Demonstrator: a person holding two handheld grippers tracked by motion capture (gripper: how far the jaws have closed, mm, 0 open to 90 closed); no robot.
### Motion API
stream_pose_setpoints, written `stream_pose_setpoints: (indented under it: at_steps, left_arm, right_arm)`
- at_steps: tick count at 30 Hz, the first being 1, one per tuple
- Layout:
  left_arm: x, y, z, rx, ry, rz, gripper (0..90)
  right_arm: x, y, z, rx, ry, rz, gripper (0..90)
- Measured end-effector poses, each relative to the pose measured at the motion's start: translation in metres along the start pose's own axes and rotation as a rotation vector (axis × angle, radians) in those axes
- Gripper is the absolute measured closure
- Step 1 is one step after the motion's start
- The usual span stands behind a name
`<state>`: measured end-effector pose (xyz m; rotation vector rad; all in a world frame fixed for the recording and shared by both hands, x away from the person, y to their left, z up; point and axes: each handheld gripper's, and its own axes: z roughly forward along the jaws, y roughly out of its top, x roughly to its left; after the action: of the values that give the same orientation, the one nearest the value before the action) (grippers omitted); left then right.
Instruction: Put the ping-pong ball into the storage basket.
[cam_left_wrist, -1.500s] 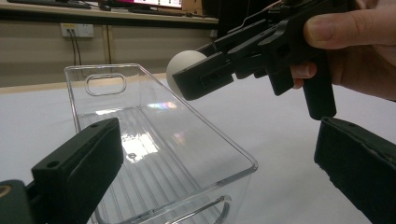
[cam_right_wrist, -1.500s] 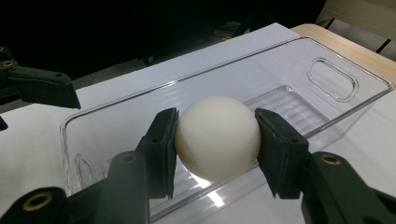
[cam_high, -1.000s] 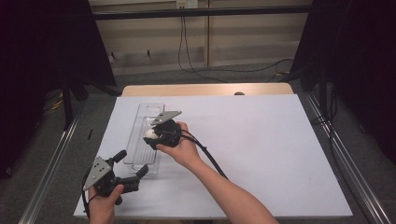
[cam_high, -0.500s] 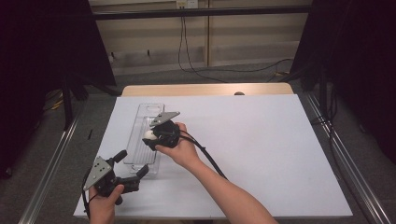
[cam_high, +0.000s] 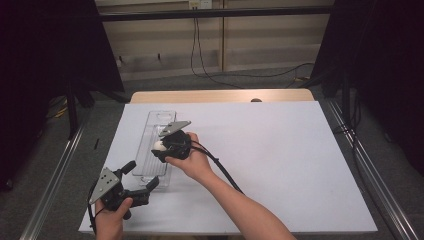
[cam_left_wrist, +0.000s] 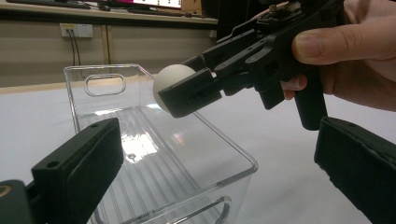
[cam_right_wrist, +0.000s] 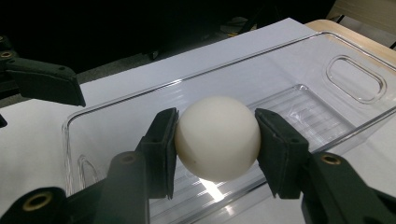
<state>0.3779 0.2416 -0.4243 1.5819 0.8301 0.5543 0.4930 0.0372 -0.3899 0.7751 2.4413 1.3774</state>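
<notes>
Barely shifted since earlier: right gripper (cam_right_wrist: 217, 140) clamping white ball (cam_right_wrist: 217, 138) above clear bin (cam_right_wrist: 355, 60), unreleased; left gripper (cam_high: 145, 176) agape nearby.

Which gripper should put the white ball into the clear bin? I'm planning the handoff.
Right. The right gripper already clamps the white ball between its fingers, held over the clear bin. The left gripper sits open and empty near the bin's near end.
</notes>
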Motion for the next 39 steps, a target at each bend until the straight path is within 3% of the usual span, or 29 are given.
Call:
stream_pose_setpoints:
  at_steps: [24, 35, 39]
  left_arm:
    - [-0.0005, -0.0003, 0.0007, -0.004, -0.003, -0.003, 1.4]
    - [-0.0006, -0.0003, 0.0011, 0.001, -0.023, 0.004, 1.4]
    - [-0.0002, -0.0002, 0.0018, -0.003, -0.007, -0.001, 1.4]
  right_arm:
    - [0.0016, -0.0015, 0.0039, -0.006, 0.012, 0.003, 51.0]
    - [-0.0018, -0.0009, -0.0009, -0.028, 0.005, 0.039, 40.2]
    - [-0.0042, -0.0009, -0.0054, -0.047, -0.006, 0.055, 35.1]
